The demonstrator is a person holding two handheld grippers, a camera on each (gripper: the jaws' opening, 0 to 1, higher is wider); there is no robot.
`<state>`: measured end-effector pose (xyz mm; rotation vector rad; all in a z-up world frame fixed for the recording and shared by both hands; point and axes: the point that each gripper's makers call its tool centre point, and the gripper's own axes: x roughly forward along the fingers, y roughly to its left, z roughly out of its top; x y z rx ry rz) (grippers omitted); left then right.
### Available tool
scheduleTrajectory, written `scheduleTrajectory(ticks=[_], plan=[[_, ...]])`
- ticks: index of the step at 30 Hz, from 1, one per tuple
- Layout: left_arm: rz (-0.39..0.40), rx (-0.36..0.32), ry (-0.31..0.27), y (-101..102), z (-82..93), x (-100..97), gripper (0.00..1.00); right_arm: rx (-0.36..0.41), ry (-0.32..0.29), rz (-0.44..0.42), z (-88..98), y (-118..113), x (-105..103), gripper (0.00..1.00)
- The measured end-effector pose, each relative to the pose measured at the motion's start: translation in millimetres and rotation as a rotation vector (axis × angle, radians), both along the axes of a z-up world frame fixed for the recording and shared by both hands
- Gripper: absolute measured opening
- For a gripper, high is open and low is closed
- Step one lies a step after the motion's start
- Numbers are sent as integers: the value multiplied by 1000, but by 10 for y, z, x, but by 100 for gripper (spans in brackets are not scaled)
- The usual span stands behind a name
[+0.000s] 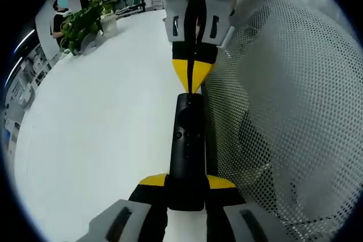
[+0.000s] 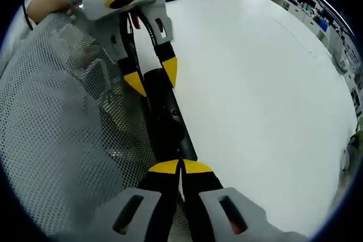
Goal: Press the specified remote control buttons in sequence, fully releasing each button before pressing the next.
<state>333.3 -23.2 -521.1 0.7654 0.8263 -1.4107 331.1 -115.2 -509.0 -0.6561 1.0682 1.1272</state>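
My left gripper (image 1: 186,188) is closed on the near end of the remote (image 1: 188,145), its two yellow-tipped jaws clamped against either side of the black body so that the remote runs straight ahead of me, flat along the edge of the white table (image 1: 102,117). A little way up the remote from my jaws I can make out a small cluster of buttons (image 1: 186,136), too small to tell apart. At the far end of the remote my right gripper (image 1: 191,80) comes down from ahead, its jaws drawn together into a single yellow point that meets the tip of the remote. Just beside the remote on my right lies a white mesh panel (image 1: 295,106), reaching from the jaws up past the other gripper; whether it touches the remote I cannot tell. Off to my far left, well apart, a green plant (image 1: 85,24) stands in a white pot near the table's far edge. From the right gripper (image 2: 181,168), the jaws are pressed tip to tip with nothing between them, resting on the end of the remote (image 2: 164,114), which stretches away toward the left gripper (image 2: 150,77) gripping it on both sides. The mesh panel (image 2: 62,134) lies to the left here, and the bare table (image 2: 255,83) spreads to the right.
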Motion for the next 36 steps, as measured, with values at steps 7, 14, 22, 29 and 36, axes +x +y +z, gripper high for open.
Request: scheduleTrajectory(ticks=[7, 14, 22, 29, 36], plan=[[0, -3, -1, -2, 4, -3, 24, -22, 4, 21, -14, -8, 3, 0], [-4, -11, -4, -2, 5, -6, 24, -90, 18, 53, -25, 12, 5, 0], [-2, -7, -9, -4, 3, -6, 24, -181, 43, 110, -40, 9, 6, 0], [-9, -15, -10, -3, 8, -9, 24, -92, 42, -23, -28, -9, 3, 0], [2, -26, -6, -3, 9, -7, 24, -38, 40, -55, -6, -6, 4, 0]])
